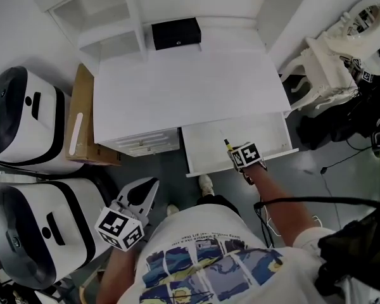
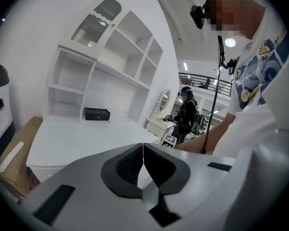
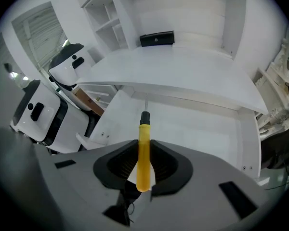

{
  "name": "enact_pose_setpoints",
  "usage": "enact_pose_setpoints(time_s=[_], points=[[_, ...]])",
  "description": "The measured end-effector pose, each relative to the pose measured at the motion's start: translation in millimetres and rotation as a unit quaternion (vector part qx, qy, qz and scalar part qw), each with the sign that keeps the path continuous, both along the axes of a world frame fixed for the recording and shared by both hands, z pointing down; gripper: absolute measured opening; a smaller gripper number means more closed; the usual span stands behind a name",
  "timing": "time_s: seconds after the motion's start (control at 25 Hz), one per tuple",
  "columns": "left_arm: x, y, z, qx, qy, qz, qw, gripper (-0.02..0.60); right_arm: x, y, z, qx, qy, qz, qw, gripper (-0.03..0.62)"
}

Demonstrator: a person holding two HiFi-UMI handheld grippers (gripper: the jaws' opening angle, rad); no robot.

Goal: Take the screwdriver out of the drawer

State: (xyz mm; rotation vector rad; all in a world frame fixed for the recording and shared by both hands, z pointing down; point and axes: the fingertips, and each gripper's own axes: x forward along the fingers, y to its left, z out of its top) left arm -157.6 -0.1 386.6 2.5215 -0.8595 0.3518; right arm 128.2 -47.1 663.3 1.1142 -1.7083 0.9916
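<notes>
While 1 open white wooden drawer (image 1: 210, 139) lies beneath, right gripper (image 3: 144, 154) grasps 1 yellow-handled, black-collared screwdriver (image 3: 143, 134) above it. Left gripper (image 2: 143, 160) is clenched on nothing, left of drawer. 1 black box (image 1: 175, 33) sits behind drawer. Handle shows only in right gripper view; head view gives the tip.

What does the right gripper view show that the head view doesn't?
Right gripper view only: the grip itself. The right gripper has its jaws clamped on the handle of the yellow-handled screwdriver, with the black collar and thin metal shaft pointing out ahead.

Head view only: the left gripper, held low beside the person's white printed T-shirt.

Both: the open white drawer, the white desk and the small black box at its back.
</notes>
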Motion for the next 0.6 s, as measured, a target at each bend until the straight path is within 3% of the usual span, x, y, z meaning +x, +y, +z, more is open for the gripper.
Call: enact_pose_setpoints(time_s=[0.6], points=[[-43.3, 41.3, -0.5, 0.0, 0.009, 0.05, 0.9987, 0.014, -98.5, 69.0, -102.4, 0.113, -0.083, 0.016, 0.99, 0.097]])
